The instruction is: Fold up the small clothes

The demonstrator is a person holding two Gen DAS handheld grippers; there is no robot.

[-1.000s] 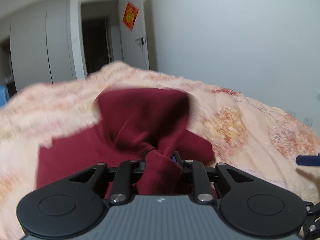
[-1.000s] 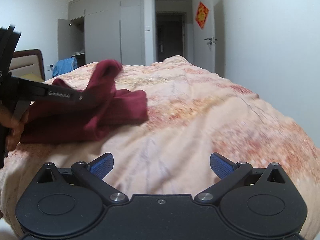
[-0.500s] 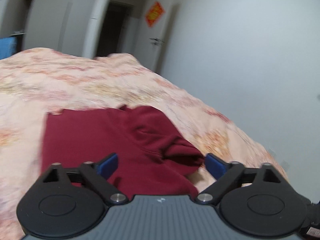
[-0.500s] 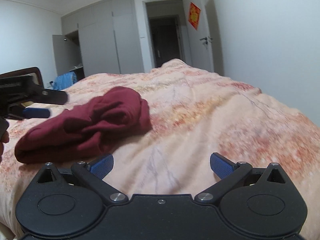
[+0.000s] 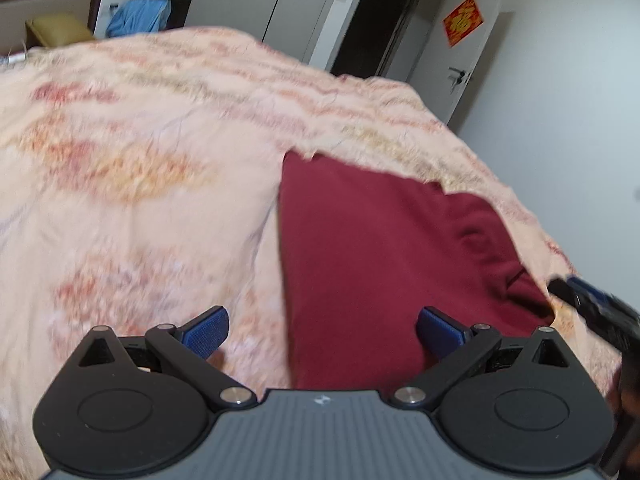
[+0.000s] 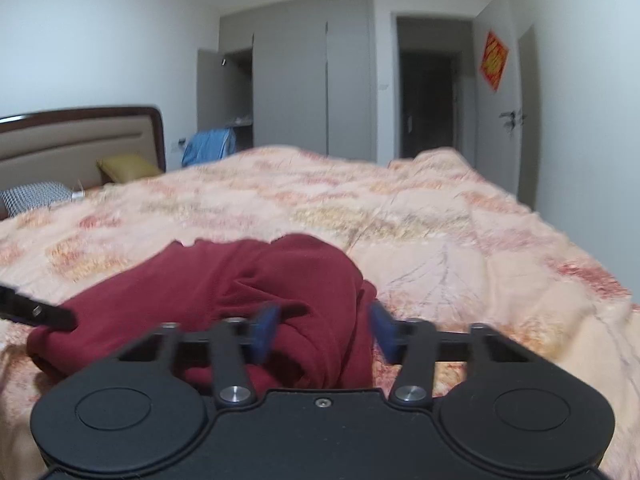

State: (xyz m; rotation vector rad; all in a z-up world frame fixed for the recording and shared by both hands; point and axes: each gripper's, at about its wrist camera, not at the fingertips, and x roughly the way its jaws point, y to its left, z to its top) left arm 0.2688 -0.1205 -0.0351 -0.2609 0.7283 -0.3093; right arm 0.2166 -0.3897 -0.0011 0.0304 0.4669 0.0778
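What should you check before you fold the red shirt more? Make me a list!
1. Left gripper open and holding nothing: ok.
2. Right gripper around a bunched fold of the shirt, jaws closing: ok.
3. Right pads already pinching the cloth: cannot tell, they are blurred.
4. Shirt lying flat: not ok, its right side is humped and creased.
5. Shirt fully on the quilt, away from the bed's edge: ok.
6. Grippers apart from each other: ok, the left one's tip sits at the shirt's far left.
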